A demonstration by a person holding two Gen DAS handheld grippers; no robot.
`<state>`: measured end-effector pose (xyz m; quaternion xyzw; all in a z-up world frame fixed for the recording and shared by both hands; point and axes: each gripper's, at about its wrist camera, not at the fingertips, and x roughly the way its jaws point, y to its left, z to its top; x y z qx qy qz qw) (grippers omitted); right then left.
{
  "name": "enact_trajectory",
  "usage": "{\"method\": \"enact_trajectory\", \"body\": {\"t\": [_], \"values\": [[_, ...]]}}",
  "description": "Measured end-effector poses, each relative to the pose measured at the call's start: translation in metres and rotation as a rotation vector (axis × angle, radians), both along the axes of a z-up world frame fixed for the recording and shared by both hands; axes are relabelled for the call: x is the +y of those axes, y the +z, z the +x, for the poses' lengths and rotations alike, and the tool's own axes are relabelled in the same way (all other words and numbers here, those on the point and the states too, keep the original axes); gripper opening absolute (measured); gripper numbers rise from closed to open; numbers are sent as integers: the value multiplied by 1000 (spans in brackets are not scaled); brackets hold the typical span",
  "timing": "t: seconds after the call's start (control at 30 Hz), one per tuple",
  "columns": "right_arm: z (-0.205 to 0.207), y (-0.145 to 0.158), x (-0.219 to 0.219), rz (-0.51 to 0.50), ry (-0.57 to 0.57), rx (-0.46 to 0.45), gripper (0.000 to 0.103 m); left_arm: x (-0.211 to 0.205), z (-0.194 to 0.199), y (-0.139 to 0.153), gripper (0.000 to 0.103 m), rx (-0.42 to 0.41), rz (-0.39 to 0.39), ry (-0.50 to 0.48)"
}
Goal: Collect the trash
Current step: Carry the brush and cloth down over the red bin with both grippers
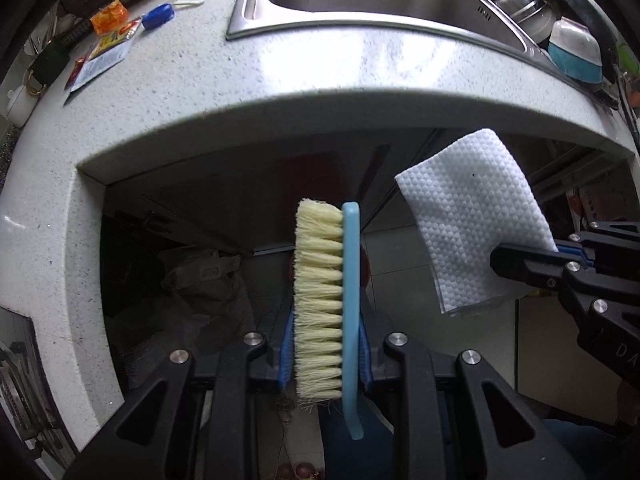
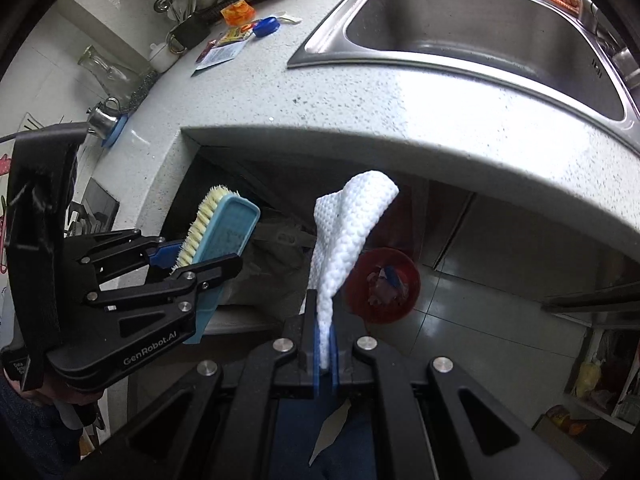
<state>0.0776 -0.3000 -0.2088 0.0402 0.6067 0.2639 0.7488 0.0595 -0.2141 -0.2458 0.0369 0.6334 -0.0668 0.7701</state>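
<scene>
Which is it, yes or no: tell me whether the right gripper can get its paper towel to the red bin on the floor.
Probably yes. The right gripper is shut on the paper towel, and the red bin sits open-topped on the floor just beyond it, below the counter edge, with nothing visible between them.

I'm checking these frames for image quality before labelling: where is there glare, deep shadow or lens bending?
Left wrist view: glare washes out the countertop in front of the sink; the cabinet recess below is dark; the counter edge bows strongly; the brush is sharp. Right wrist view: a blown-out patch on the countertop, the same barrel bending, and the paper towel is crisp against shadow.
</scene>
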Motion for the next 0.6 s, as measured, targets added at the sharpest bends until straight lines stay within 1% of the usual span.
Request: {"method": "enact_trajectory", "body": {"t": [0.2,0.27,0.37,0.43,0.53,0.6], "values": [[1,-30,1,-41,-28,24,3,1,7,-49,23,41,-32,-21],[3,-43,2,-49,-31,34,3,2,11,-67,23,56,-29,-26],[7,-64,11,-73,-36,50,3,6,16,-93,23,65,-42,-15],[9,-74,14,-86,-37,58,3,9,19,-108,23,67,-36,-10],[11,-86,15,-98,-51,63,3,14,25,-124,23,64,-23,-2],[11,-93,15,-109,-59,71,3,13,26,-128,27,56,-18,-18]]}}
